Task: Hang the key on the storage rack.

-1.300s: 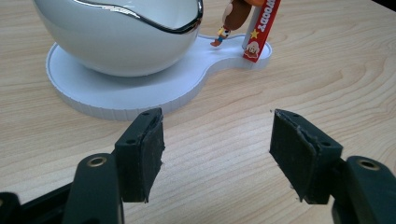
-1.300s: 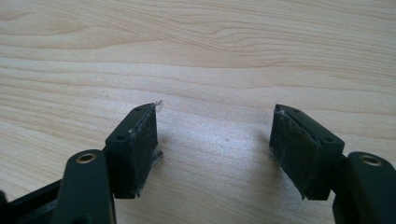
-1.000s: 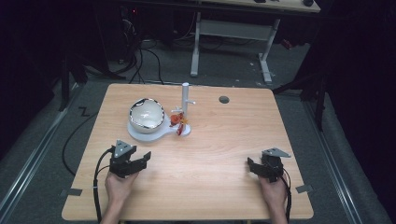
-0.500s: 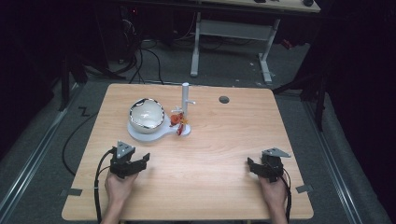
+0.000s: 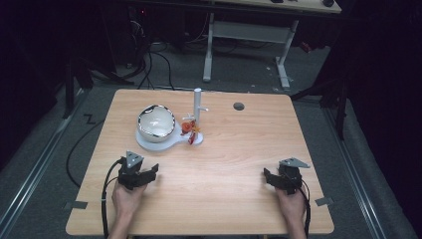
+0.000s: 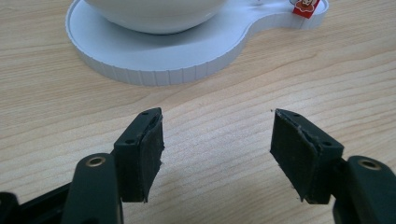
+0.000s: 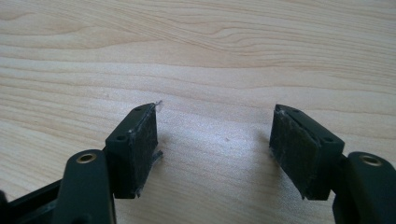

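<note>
A white bowl (image 5: 156, 122) sits on a white keyhole-shaped base (image 5: 149, 144) left of the table's middle. From the base's narrow end rises a white post (image 5: 197, 104), with small orange and red pieces (image 5: 189, 129) at its foot. My left gripper (image 5: 149, 173) rests on the table near the front left, open, nothing between its jaws. In the left gripper view the base (image 6: 154, 60) lies just beyond the open gripper (image 6: 217, 156), with a red piece (image 6: 306, 7) at the top right. My right gripper (image 5: 268, 177) rests open at the front right, over bare wood (image 7: 215, 154).
The wooden table (image 5: 239, 149) has a round dark hole (image 5: 239, 106) near its far edge. Behind it stand the white legs of another desk (image 5: 249, 35) and cables (image 5: 159, 59) on a dark floor. Cables trail from both grippers off the front edge.
</note>
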### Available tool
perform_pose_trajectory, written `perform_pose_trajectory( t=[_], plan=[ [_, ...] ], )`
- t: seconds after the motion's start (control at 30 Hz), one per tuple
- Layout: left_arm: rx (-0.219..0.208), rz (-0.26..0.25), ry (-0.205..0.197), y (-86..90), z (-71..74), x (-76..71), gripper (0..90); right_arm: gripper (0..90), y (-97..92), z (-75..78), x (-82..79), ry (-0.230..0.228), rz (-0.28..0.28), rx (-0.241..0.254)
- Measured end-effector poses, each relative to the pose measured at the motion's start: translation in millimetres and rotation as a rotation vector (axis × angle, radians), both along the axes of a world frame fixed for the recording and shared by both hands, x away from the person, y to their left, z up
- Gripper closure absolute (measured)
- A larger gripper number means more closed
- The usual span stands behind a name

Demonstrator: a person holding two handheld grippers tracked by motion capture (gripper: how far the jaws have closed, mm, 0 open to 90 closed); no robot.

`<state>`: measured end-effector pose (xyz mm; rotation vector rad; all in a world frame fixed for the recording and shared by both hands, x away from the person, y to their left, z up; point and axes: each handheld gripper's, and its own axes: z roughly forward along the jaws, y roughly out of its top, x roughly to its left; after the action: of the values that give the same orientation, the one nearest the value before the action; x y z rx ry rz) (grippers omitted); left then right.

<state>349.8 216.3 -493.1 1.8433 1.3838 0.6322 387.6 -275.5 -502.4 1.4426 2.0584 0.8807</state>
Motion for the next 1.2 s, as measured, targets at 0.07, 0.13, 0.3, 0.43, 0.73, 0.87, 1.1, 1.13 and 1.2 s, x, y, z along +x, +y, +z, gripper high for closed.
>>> perform_pose_trajectory(
  t=[0.07,0.13,0.3,0.43,0.73,0.87,1.1,1.13,1.2],
  plan=[
    [0.007,0.002,0.002,-0.5,-0.9,0.7,35.1,32.7,0.0,0.0,0.0,0.000,0.000,0.000],
    [0.010,0.003,0.004,-0.6,-2.0,1.6,35.0,32.7,0.0,0.0,0.0,0.000,0.000,0.000],
    [0.017,0.010,0.008,-0.8,-4.1,3.5,35.1,32.7,0.0,0.0,0.0,0.000,0.000,0.000],
    [0.029,0.014,0.004,-1.9,-5.5,4.5,35.5,32.7,-0.2,0.0,0.1,-0.001,0.002,-0.001],
    [0.045,0.019,0.015,-3.0,-9.7,7.5,35.6,32.7,-0.3,0.0,0.1,-0.002,0.002,-0.002],
    [0.045,0.021,0.021,-3.3,-13.3,8.0,35.6,32.7,-0.2,0.0,0.1,-0.001,0.002,-0.001],
    [0.052,0.012,0.050,-4.8,-14.3,9.4,32.3,32.7,-0.2,0.0,0.1,-0.001,0.002,-0.001],
    [0.050,0.010,0.052,-4.7,-14.3,9.2,32.3,32.7,-0.2,0.0,0.1,-0.001,0.002,-0.001],
    [0.051,0.013,0.052,-5.4,-14.5,8.3,30.7,32.7,-0.2,0.0,0.0,-0.001,0.002,-0.001]
  ],
)
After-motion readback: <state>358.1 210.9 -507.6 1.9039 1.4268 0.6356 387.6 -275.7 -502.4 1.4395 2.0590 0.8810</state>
